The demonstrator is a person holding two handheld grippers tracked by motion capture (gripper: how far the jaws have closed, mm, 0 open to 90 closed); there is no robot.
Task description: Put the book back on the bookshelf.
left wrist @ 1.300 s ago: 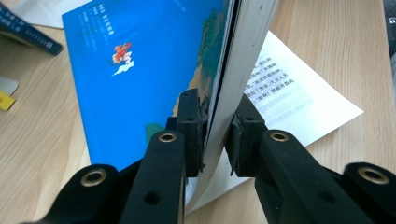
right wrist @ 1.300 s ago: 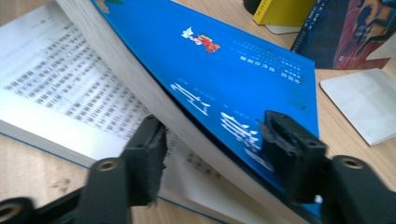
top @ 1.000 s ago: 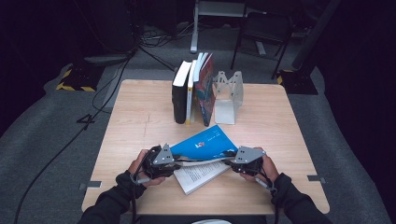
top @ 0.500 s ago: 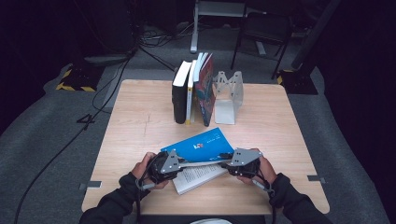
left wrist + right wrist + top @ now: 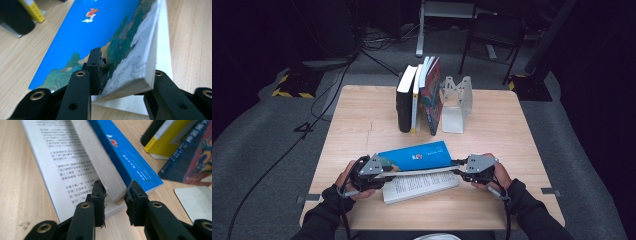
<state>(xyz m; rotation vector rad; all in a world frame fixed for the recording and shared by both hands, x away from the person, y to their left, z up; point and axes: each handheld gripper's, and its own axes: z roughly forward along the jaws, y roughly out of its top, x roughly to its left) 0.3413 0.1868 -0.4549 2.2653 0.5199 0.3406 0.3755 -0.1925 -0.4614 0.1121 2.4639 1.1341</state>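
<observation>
A person is working on the blue book (image 5: pixel 414 156), which is lying open near the 6 o'clock edge of the tabletop (image 5: pixel 362 120). The left tongs (image 5: pixel 120 82) are pinching the thick block of pages with the blue cover at one end, and the right tongs (image 5: pixel 113 195) are pinching the same block at the other end. Both have just been closing and opening a little, with the pages between them. The block is standing tilted up, and one printed page (image 5: pixel 422 186) is lying flat under it, toward 6 o'clock. I think the person is closing the book, or getting ready to lift it. Next, both tongs are going to need to move together and keep the grip even, so the pages do not slip or bend. Toward 12 o'clock, a row of books is standing upright: a black book (image 5: pixel 404 100), a yellow book (image 5: pixel 415 102) and a red book (image 5: pixel 432 95). They are leaning against a white bookend (image 5: pixel 455 102) at their 3 o'clock side. They are well apart from the blue book, so nothing is blocking the way right now. If the blue book is going to join the row, the leaning red book is going to be in the way of the gap.
</observation>
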